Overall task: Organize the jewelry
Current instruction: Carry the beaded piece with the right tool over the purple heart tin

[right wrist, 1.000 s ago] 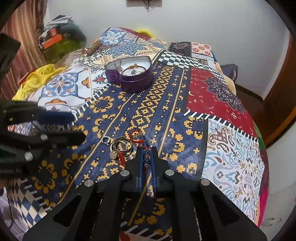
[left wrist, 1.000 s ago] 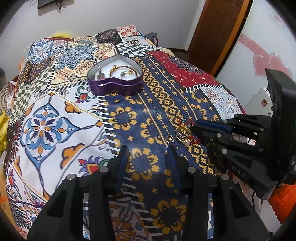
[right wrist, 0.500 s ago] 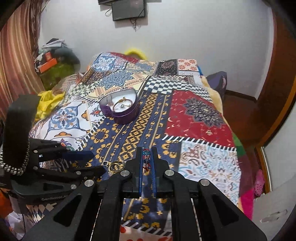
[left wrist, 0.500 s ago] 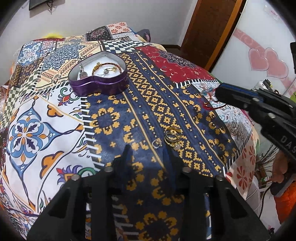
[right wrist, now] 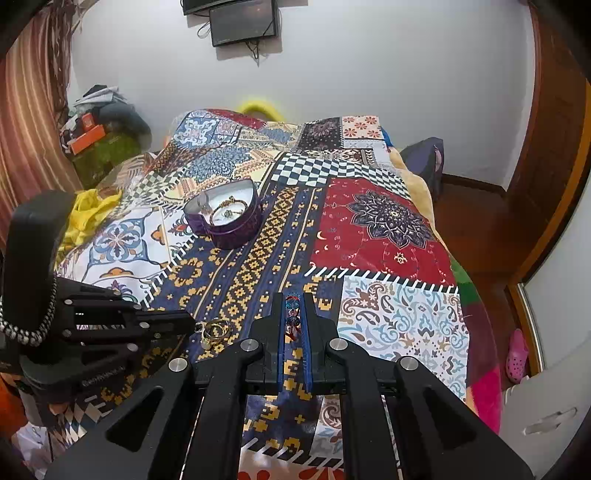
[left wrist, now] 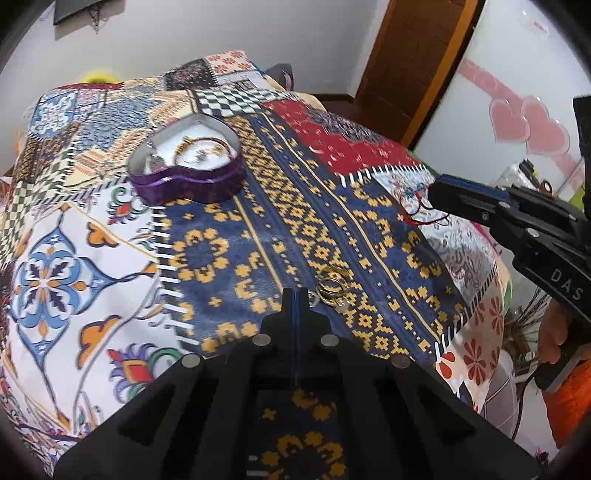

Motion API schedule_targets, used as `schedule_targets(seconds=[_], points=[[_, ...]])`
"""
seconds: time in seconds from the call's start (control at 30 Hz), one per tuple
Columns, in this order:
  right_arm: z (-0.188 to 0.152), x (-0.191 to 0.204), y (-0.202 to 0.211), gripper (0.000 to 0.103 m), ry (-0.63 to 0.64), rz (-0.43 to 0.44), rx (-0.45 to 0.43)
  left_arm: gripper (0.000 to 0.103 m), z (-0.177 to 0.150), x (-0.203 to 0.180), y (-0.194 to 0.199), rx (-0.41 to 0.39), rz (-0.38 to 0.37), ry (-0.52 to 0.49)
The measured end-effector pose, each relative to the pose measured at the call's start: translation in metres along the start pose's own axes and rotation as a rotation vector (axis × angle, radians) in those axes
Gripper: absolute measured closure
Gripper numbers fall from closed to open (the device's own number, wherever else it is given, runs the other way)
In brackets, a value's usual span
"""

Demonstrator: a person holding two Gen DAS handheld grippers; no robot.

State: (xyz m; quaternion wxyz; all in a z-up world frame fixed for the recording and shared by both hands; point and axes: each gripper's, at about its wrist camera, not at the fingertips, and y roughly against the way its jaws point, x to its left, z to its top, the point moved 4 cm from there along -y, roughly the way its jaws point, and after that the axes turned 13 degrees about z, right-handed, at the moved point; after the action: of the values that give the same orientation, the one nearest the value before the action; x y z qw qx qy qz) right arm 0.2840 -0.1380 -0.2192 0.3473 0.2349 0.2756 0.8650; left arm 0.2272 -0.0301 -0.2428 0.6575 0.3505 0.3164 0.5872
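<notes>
The left tongs (left wrist: 294, 295) sit low in the middle of the left camera's picture, close over the bed cover (left wrist: 221, 236). Their two tips are pressed together with nothing between them. The gold rings (left wrist: 332, 286) lie on the blue and yellow part of the cover, just to the right of those tips, and a small silver ring (left wrist: 313, 297) lies right by the tips.

The right tongs (right wrist: 293, 314) are held up higher, in the lower middle of the right camera's picture. They pinch a red and blue bracelet (right wrist: 293, 310) between their tips. In the left camera's picture these tongs come in from the right side, and red threads hang from their front end, up off the cover.

The purple heart box (right wrist: 229, 218) sits open at the upper left of both pictures, well apart from both tongs. It has a white inside, with a gold bangle (right wrist: 229, 210) and some small pieces lying in it.

A dark screen (right wrist: 242, 20) hangs on the white wall at the top.
</notes>
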Motion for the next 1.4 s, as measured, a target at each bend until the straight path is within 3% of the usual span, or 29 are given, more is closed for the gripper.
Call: schedule_targets(seconds=[0.13, 0.27, 0.43, 0.6, 0.87, 0.93, 0.97, 1.4], points=[[0.004, 0.001, 0.005, 0.096, 0.001, 0.001, -0.018, 0.103, 0.004, 0.014, 0.011, -0.023, 0.007, 0.036], [0.006, 0.003, 0.008, 0.096, -0.002, 0.007, -0.031, 0.101, 0.004, 0.020, 0.013, -0.009, -0.040, 0.059], [0.004, 0.005, 0.004, 0.096, -0.003, 0.025, -0.017, 0.089, -0.002, 0.007, 0.005, 0.028, -0.031, -0.004], [0.001, 0.006, 0.000, 0.096, -0.004, 0.036, -0.003, 0.088, -0.009, -0.009, -0.005, 0.042, 0.000, -0.060], [0.000, 0.006, -0.003, 0.096, -0.004, 0.046, 0.004, 0.088, 0.000, -0.014, -0.013, 0.054, -0.009, -0.051], [0.001, 0.006, -0.004, 0.096, -0.005, 0.047, 0.005, 0.088, 0.001, -0.016, -0.013, 0.049, -0.011, -0.056], [0.001, 0.006, -0.004, 0.096, -0.006, 0.047, 0.006, 0.094, 0.001, -0.017, -0.013, 0.045, -0.011, -0.058], [0.021, 0.013, -0.005, 0.096, 0.016, 0.064, -0.024, 0.094, 0.024, 0.014, 0.024, -0.073, 0.027, 0.017]])
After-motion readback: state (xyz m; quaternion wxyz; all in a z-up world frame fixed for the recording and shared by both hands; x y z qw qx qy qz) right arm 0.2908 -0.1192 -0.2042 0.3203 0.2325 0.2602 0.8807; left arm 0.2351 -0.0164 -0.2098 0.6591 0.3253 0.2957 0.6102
